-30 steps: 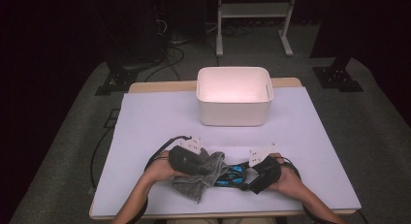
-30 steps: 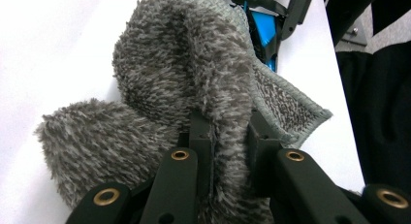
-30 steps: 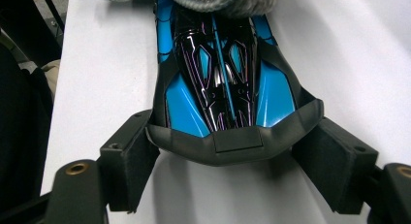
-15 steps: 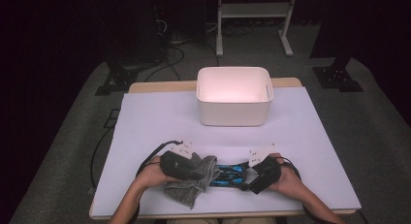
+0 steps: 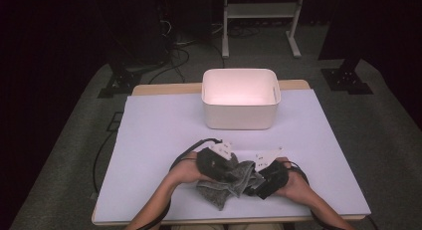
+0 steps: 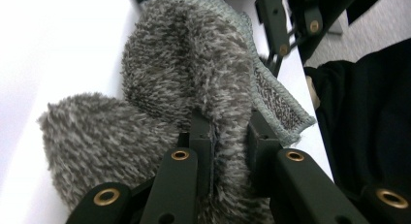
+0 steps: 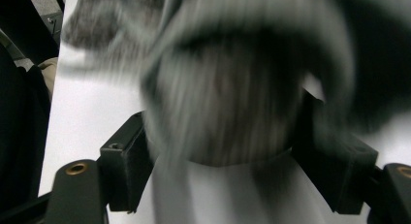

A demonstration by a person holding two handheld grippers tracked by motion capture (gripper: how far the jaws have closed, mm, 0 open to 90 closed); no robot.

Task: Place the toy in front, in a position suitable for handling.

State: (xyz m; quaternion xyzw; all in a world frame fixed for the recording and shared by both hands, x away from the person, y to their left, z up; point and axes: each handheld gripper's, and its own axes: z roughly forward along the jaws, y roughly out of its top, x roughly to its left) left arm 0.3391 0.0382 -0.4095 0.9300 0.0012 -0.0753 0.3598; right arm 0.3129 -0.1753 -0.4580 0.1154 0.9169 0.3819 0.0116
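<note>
A grey fuzzy sock [image 5: 226,184] lies bunched near the table's front edge between the two hands. My left gripper [image 5: 238,174] points right and is shut on a fold of it. In the left gripper view the black jaws [image 6: 229,129] pinch the fluffy fabric [image 6: 184,73], whose knit hem runs off to the right. My right gripper [image 5: 250,182] points left into the sock from the other side. In the blurred right gripper view its jaws [image 7: 218,151] stand wide apart, with the sock's [image 7: 223,107] fabric lying between them. Whether the pads press on it I cannot tell.
A white bin [image 5: 241,115] stands at the middle back of the white table [image 5: 164,140]. The person's forearms come in over the front edge. Cables trail from both grippers. The right gripper's frame [image 6: 286,20] shows at the top of the left gripper view.
My left gripper has drawn left, then swung right with the sock towards the right gripper. The sock now covers the blue part of the right gripper. The right hand has stayed put.
</note>
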